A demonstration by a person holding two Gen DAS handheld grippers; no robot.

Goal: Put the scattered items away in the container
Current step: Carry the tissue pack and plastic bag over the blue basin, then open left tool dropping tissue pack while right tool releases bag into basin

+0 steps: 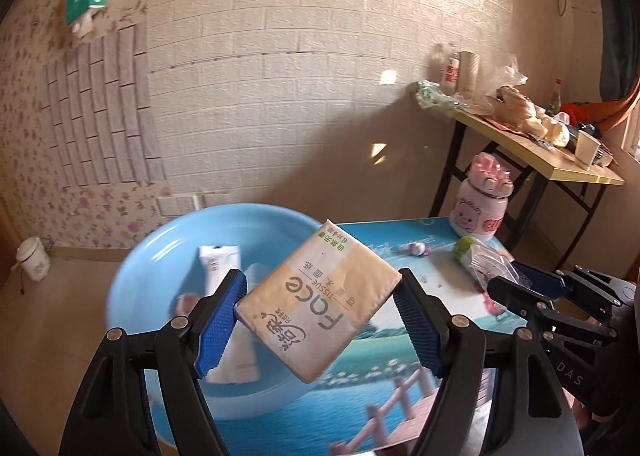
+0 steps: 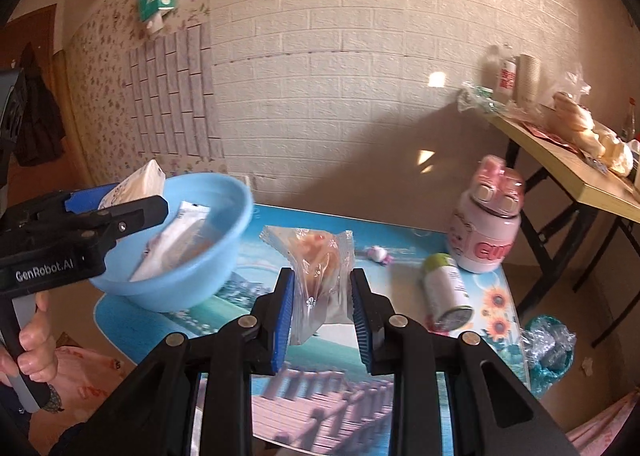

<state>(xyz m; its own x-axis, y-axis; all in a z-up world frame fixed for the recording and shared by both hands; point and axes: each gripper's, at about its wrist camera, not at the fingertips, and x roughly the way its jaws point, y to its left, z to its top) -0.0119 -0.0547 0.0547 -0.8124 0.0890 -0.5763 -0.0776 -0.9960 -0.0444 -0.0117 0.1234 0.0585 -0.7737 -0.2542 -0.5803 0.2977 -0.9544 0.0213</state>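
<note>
My left gripper [image 1: 320, 312] is shut on a beige pack of face tissue [image 1: 320, 304], held tilted in the air in front of the light blue basin [image 1: 140, 276]. The basin holds a white pouch [image 1: 219, 262] and other white packets. My right gripper [image 2: 322, 308] is shut on a clear bag with a pastry inside [image 2: 320, 268], lifted above the table. In the right wrist view the left gripper [image 2: 120, 204] reaches over the blue basin [image 2: 216, 224] with the tissue pack [image 2: 138, 184]. In the left wrist view the right gripper [image 1: 516, 280] holds the clear bag [image 1: 490, 260] at the right.
On the picture-printed table [image 2: 248, 308] stand a pink piggy bottle [image 2: 486, 224], a lying green-capped white bottle [image 2: 444, 288] and a small pink toy [image 2: 378, 254]. A cluttered wooden side table [image 2: 568, 160] stands at the right, a blue plastic bag [image 2: 548, 344] on the floor.
</note>
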